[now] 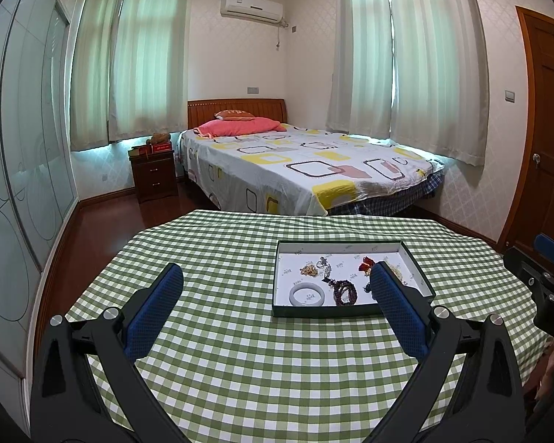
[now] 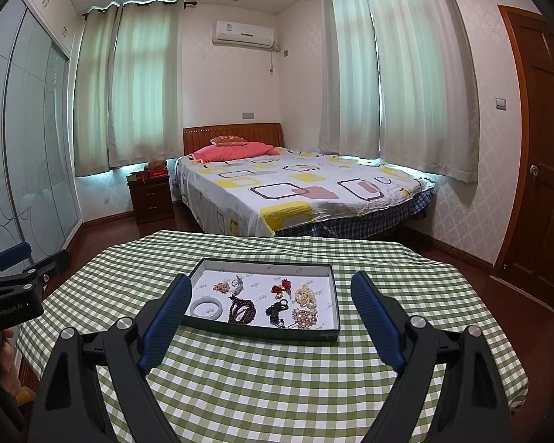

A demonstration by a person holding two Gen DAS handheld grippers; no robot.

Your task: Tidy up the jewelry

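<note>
Inside the shallow dark tray [image 2: 262,328], jewelry lies loose: a pale bangle [image 2: 207,309], dark beads [image 2: 242,312], pearls [image 2: 305,297]. Both grippers, left [image 1: 277,280] and right [image 2: 269,291], gape empty.

The left black two-finger gripper with blue padded fingers [image 1: 275,277] hovers with jaws spread wide, holding nothing; its right twin [image 2: 271,286] hovers alongside, likewise gaping and tilted slightly downward.

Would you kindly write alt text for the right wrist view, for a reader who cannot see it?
An open right claw hovers above a green checked tablecloth, pointing at a shallow dark tray of jewelry: a pale bangle, dark beads, pearls. A bed and curtained windows lie behind.
</note>
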